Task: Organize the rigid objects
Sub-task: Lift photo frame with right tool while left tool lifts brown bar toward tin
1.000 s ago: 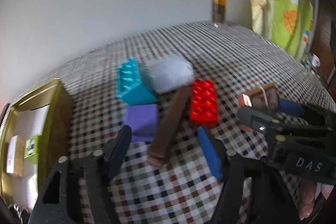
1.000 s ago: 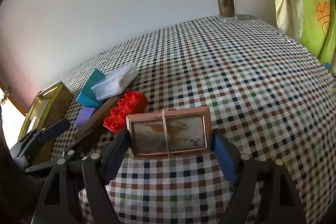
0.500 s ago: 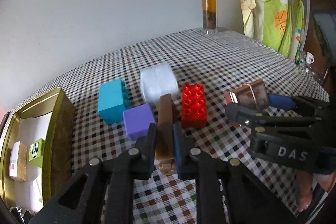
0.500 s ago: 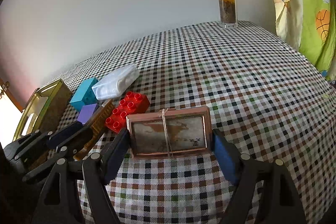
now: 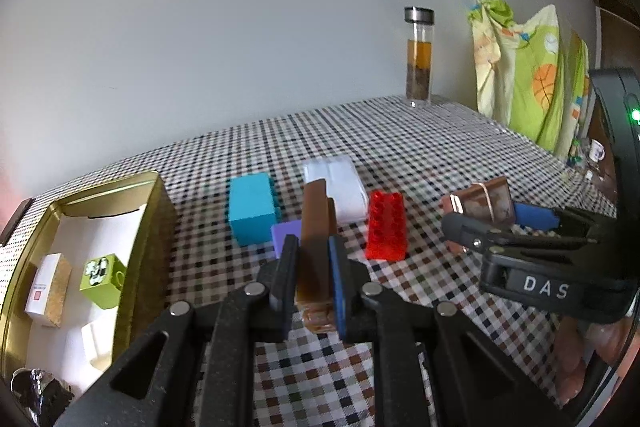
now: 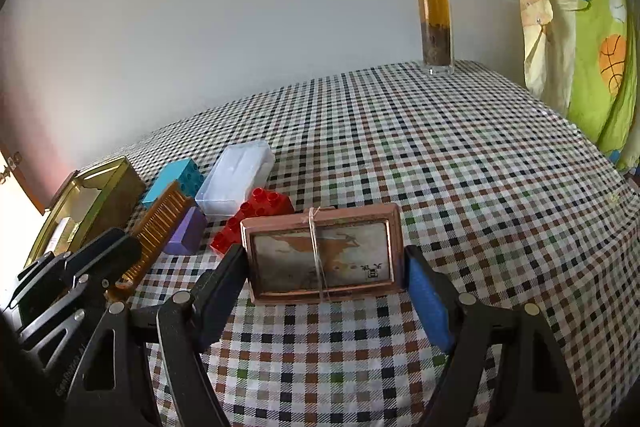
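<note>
The left gripper (image 5: 312, 267) has its jaws clamped on a brown wooden comb (image 5: 316, 227), long axis pointing straight ahead, lifted at the far end. The gold tin (image 5: 156, 211) lies left of the comb, open-topped. The right gripper (image 6: 324, 279), right of the comb, has its jaws pressed against a copper-framed plaque (image 6: 322, 253) above the checked surface (image 6: 460, 167).

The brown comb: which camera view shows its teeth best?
The right wrist view: the brown comb lies side-on there, its teeth showing as ridges. In the left wrist view the left gripper clamps it and only its narrow edge shows.
</note>
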A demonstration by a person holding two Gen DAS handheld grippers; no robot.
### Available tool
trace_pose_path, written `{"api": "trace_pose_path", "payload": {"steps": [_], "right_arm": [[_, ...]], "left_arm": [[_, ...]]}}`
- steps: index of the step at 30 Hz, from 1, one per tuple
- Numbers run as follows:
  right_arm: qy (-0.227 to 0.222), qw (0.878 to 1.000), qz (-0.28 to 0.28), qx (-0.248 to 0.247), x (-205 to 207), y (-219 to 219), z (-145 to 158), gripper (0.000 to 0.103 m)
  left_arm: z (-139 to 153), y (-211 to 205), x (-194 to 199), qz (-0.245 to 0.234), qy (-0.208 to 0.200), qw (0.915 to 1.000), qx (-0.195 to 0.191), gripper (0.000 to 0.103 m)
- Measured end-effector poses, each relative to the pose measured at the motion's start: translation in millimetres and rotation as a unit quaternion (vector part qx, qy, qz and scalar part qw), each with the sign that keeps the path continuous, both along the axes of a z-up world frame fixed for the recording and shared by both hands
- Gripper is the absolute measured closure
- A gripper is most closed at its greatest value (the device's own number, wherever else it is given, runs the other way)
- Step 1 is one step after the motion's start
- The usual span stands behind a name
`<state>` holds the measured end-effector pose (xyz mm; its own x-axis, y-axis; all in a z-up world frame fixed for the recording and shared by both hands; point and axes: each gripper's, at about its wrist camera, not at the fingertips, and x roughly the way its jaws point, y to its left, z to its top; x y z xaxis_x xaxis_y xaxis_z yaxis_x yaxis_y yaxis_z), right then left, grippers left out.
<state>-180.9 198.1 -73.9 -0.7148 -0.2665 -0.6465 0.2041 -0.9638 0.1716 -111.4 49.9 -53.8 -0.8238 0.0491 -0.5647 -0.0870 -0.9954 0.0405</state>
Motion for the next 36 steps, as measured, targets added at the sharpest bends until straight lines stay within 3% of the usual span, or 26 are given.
{"api": "trace_pose_path", "payload": {"steps": [36], "right_arm": [[0.087, 0.996, 0.028, -0.002, 29.8, -10.6, 17.5, 0.024]], "left_arm": [[10.8, -17.8, 22.9, 0.054, 0.064, 0.9963, 0.021, 0.089]]}}
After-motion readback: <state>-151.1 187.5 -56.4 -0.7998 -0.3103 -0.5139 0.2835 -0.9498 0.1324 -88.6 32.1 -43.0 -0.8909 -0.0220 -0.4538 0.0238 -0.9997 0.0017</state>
